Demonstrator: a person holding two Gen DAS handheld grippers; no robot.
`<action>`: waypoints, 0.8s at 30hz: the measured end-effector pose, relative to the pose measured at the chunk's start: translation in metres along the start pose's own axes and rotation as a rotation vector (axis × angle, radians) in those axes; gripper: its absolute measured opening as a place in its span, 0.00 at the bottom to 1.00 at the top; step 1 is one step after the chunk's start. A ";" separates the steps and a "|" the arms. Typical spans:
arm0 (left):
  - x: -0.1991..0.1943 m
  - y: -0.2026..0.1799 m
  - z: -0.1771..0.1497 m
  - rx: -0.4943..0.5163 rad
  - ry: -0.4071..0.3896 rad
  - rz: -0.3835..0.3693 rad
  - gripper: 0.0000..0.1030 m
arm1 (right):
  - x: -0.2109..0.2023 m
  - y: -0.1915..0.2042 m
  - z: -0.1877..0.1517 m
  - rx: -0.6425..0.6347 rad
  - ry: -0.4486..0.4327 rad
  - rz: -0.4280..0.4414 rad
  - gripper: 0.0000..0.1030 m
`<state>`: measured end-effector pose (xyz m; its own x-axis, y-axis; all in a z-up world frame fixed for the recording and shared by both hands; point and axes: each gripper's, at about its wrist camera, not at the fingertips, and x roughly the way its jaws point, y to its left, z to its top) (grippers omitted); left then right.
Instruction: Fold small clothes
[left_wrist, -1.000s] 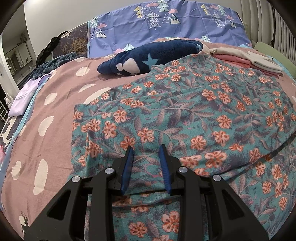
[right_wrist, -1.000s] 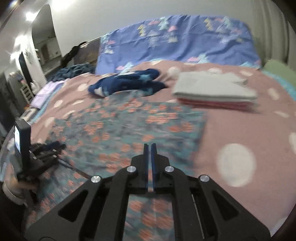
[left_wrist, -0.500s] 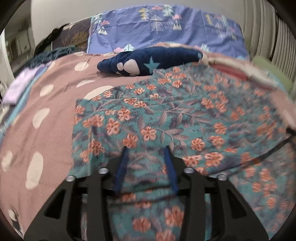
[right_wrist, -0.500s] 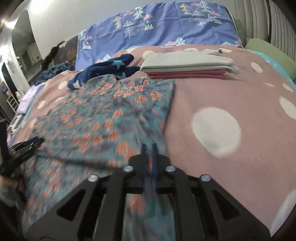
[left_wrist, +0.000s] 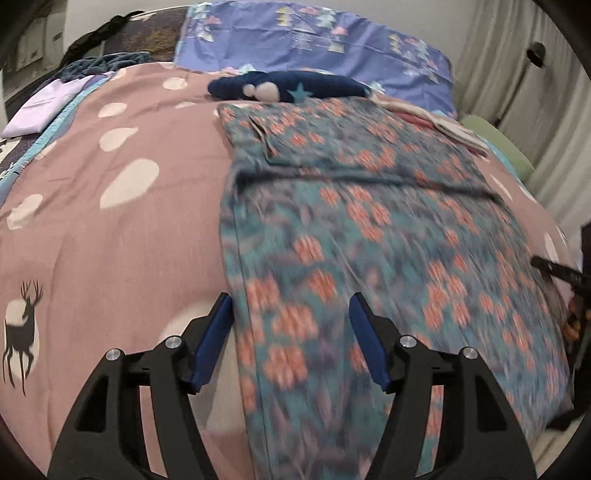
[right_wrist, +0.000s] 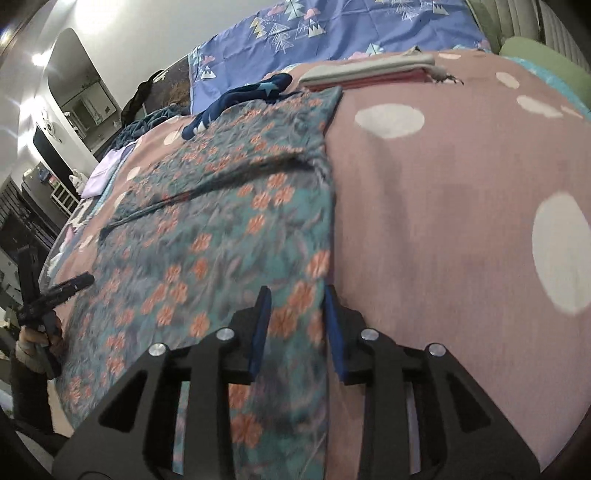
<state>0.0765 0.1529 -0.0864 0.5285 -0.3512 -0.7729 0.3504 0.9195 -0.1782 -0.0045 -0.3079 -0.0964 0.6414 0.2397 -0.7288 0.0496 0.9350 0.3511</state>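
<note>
At the bottom of the left wrist view, the left tool (left_wrist: 290, 314) is seen with its blue pads spread wide, nothing held between them; the near left edge of the floral garment (left_wrist: 369, 236) lies between and below the pads. In the right wrist view, the right tool (right_wrist: 297, 308) is likewise seen parted at the bottom centre, with the garment's right edge lying between its pads, ungripped. The teal garment with orange flowers is spread flat on the pink spotted bedspread (left_wrist: 110, 229), running from the bottom of each frame toward the upper centre, with a dark crease across its middle. At the far end of the garment, a navy star-patterned plush item (left_wrist: 288, 86) is seen touching its top edge. Just beside that, toward the upper right, a folded stack of grey and pink clothes (right_wrist: 369, 70) rests on the bedspread. Farthest back, a blue pillowcase with tree prints (left_wrist: 314, 37) is seen across the top of the frame.
</note>
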 end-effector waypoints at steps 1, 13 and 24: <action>-0.002 -0.001 -0.005 0.004 0.003 -0.015 0.64 | -0.002 0.001 -0.004 0.009 0.003 0.006 0.29; -0.051 -0.007 -0.079 0.046 -0.026 -0.145 0.64 | -0.049 -0.010 -0.071 0.093 0.015 0.116 0.29; -0.088 0.001 -0.133 -0.055 -0.046 -0.316 0.53 | -0.087 -0.007 -0.122 0.109 0.043 0.262 0.32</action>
<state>-0.0719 0.2081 -0.0996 0.4352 -0.6273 -0.6458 0.4612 0.7714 -0.4385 -0.1546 -0.3035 -0.1071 0.6101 0.4828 -0.6282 -0.0301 0.8065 0.5905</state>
